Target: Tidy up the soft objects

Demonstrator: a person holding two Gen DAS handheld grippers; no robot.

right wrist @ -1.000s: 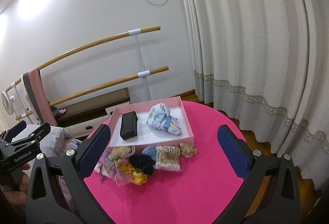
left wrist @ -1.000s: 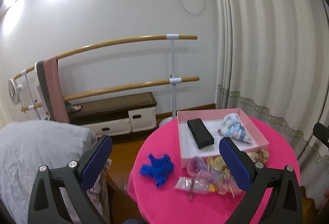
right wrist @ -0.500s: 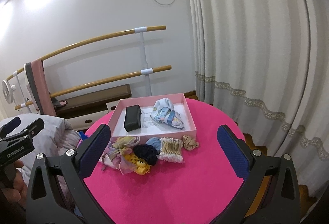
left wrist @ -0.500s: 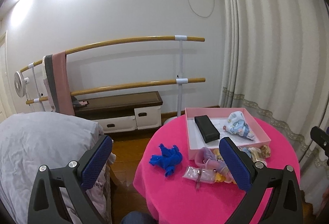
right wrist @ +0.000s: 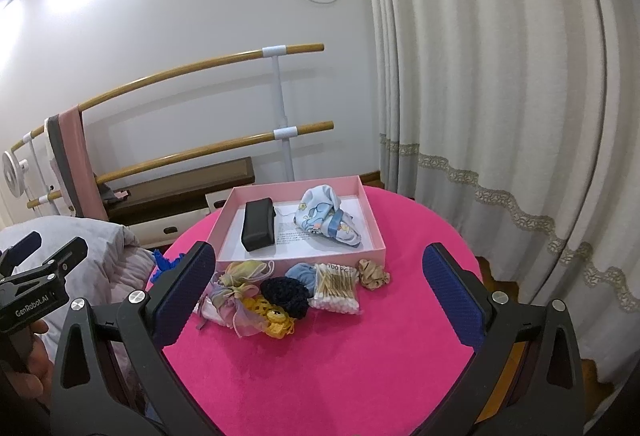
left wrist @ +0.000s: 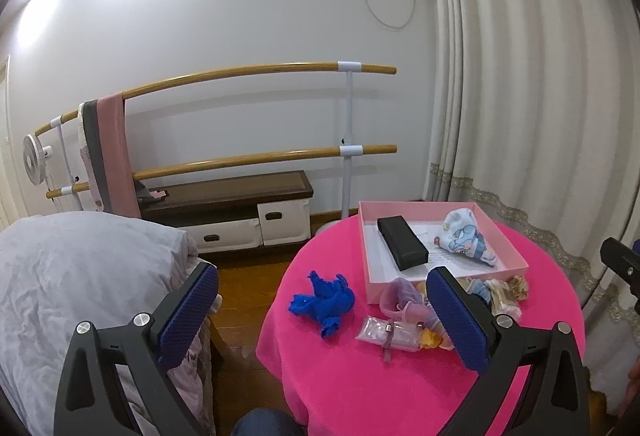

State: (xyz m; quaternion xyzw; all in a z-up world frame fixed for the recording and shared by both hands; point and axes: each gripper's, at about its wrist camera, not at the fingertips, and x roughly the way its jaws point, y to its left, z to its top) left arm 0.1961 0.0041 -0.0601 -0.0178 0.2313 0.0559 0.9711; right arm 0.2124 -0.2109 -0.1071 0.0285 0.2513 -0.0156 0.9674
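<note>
both cameras are pulling back and levelling, so the round table under its bright pink cloth (right wrist: 400,336) is sliding lower in view. left gripper (left wrist: 320,316) and right gripper (right wrist: 320,296) are hanging spread wide and empty. a crumpled blue knitted piece (left wrist: 324,302) is lying alone on the cloth, left of the shallow pink cardboard box (right wrist: 374,232); a pile of scrunchies and pouches (right wrist: 264,296) is sitting just in front of it. it is looking light and floppy, so pinching its bunched middle seems best.
</note>
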